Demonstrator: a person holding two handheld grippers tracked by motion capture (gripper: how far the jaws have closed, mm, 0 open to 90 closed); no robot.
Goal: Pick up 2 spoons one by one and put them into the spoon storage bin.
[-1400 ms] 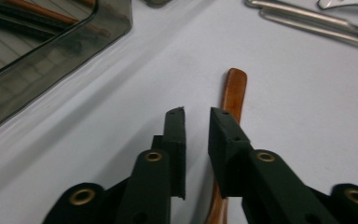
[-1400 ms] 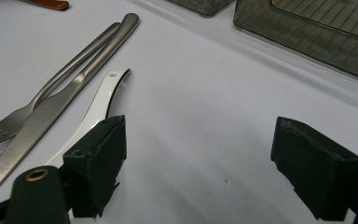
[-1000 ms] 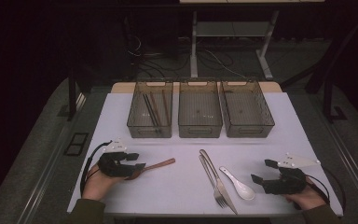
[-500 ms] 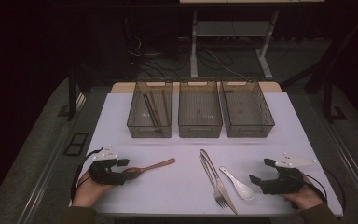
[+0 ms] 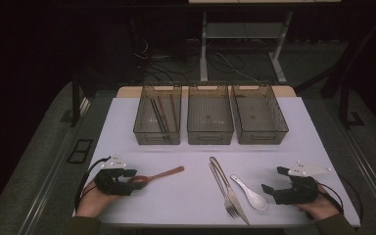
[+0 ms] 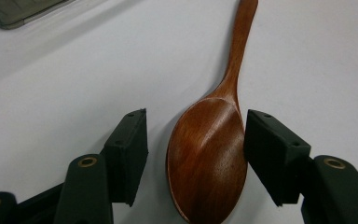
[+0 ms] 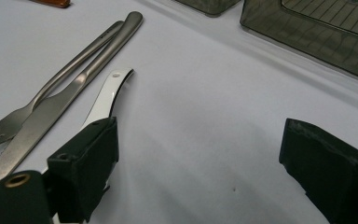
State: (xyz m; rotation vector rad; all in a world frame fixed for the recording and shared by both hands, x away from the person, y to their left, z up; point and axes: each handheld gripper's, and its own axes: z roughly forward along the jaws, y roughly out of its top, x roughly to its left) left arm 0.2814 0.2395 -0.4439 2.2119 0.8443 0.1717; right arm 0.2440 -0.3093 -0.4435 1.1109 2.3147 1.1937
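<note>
A brown wooden spoon (image 5: 157, 175) (image 6: 209, 158) lies on the white table, its handle pointing right and away. My left gripper (image 5: 129, 178) (image 6: 196, 149) is at its bowl with one jaw on each side. One pad is at the bowl's edge and a gap shows at the other. These jaws have just been closing. My right gripper (image 5: 272, 179) (image 7: 200, 158) rests at the front right, open wide over bare table. Its jaws have just been opening, with nothing between them. A white ceramic spoon (image 5: 248, 192) (image 7: 105, 95) lies just to its left.
A metal fork (image 5: 225, 193) (image 7: 51, 88) and knife (image 5: 229, 188) (image 7: 77, 86) lie side by side at front centre. Three smoky plastic bins stand in a row at the back: the left bin (image 5: 156, 139) holds chopsticks (image 5: 161, 115), beside the middle bin (image 5: 210, 139) and the right bin (image 5: 260, 139).
My left gripper has drawn back a little to the left along the wooden spoon and now flanks its bowl. The spoon and the right gripper have stayed put.
</note>
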